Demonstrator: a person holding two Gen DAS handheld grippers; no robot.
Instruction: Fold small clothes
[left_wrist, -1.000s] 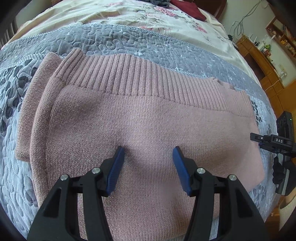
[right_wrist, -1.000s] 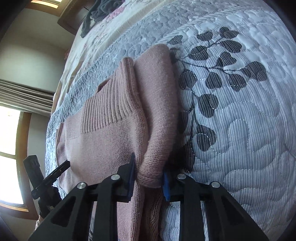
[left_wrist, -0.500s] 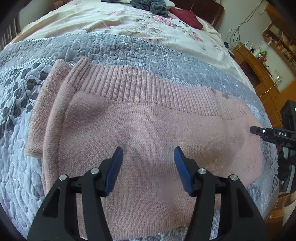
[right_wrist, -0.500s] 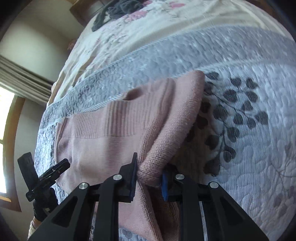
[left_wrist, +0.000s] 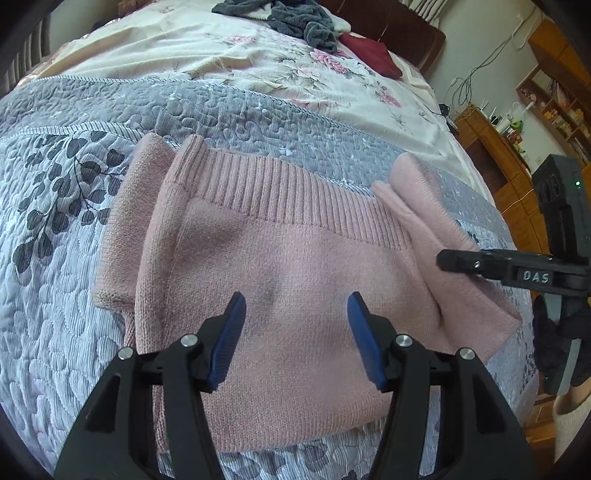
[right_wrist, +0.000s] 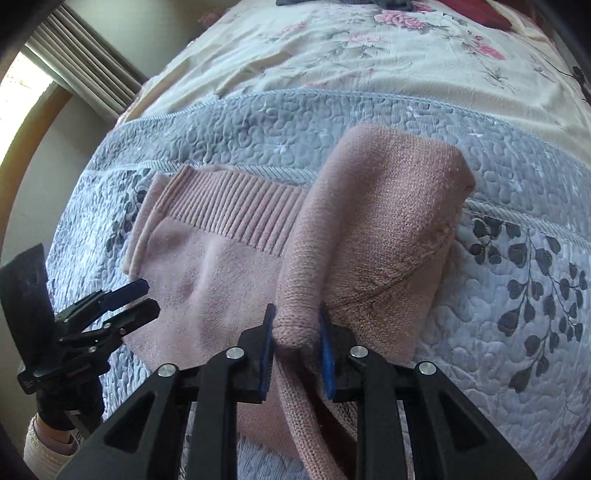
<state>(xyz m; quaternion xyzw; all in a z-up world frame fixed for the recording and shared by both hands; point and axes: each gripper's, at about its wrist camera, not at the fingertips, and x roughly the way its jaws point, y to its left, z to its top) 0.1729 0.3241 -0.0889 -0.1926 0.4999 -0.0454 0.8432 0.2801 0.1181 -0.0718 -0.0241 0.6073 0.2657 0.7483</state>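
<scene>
Knitwear fills the near ground: one pink sweater lies on the grey quilted bedspread of the bed, ribbed hem toward the far side, one sleeve folded along its left edge. Two claws are at work. The left claw hovers over the middle of the sweater body with its blue pads spread wide, nothing between them. The right claw is pressed together on a bunched fold of the sweater's right sleeve, pinching the knit so that the sleeve rises off the bedspread and drapes back over the right side of the body. In the left wrist view the right claw enters from the right edge, level and pointing left, its tip against the raised sleeve; in the right wrist view the left claw appears at the lower left with a dark-gloved hand behind it. Beyond the sweater, the bedspread gives way to a cream floral sheet, on which sit one grey crumpled garment and one dark red cloth. Wooden shelving stands past the bed's right side.
</scene>
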